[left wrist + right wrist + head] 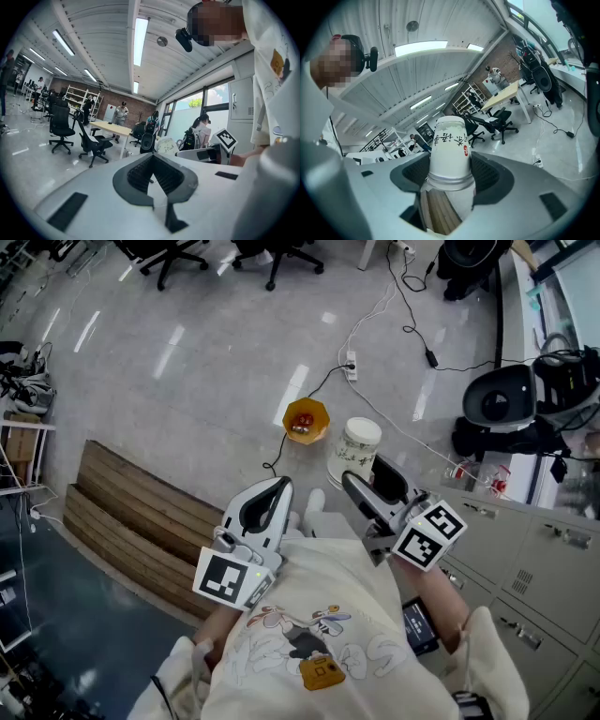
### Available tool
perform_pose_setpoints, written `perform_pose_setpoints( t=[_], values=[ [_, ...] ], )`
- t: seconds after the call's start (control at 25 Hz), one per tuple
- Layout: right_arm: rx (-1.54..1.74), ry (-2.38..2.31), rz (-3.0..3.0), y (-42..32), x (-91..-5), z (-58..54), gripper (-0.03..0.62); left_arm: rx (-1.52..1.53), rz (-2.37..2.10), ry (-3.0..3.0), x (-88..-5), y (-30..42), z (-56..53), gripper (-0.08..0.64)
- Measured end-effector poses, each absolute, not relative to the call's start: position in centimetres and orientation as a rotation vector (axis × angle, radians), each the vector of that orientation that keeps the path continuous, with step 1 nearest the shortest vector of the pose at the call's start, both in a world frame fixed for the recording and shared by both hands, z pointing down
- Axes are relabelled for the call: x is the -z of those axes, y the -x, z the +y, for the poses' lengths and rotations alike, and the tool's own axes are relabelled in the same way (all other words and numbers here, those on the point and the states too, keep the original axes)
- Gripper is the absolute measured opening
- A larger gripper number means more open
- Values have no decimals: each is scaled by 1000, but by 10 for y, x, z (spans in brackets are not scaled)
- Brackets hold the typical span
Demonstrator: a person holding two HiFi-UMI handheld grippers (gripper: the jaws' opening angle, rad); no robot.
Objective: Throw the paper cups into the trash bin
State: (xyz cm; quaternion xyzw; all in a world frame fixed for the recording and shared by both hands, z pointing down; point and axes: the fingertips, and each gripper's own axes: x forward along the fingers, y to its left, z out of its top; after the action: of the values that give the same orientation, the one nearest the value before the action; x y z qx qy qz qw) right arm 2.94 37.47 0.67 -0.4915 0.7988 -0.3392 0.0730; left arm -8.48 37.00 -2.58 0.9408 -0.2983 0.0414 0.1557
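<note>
The right gripper (366,474) stands wide apart and clamps a white paper cup with dark print (356,448) by its sides. The left gripper (278,486) is closed and holds nothing. Ahead of both grippers, an orange plastic trash bin (306,420) stands on the glossy grey floor (187,362). Brown wooden steps (122,512) lie left of the left gripper. Grey metal cabinets (534,559) stand right of the right gripper, and black office chairs (173,254) are far ahead.

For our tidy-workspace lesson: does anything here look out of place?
Yes: a power strip and cables trail loose across the floor beside the bin, a likely trip hazard.
</note>
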Motion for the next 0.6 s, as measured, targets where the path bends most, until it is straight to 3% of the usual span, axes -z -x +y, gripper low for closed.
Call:
perform_pose_setpoints(
  t=[0.6],
  values=[
    [1016, 1420, 2335, -47, 5, 392, 285, -148, -825, -2701, 20, 76, 372, 5]
  ],
)
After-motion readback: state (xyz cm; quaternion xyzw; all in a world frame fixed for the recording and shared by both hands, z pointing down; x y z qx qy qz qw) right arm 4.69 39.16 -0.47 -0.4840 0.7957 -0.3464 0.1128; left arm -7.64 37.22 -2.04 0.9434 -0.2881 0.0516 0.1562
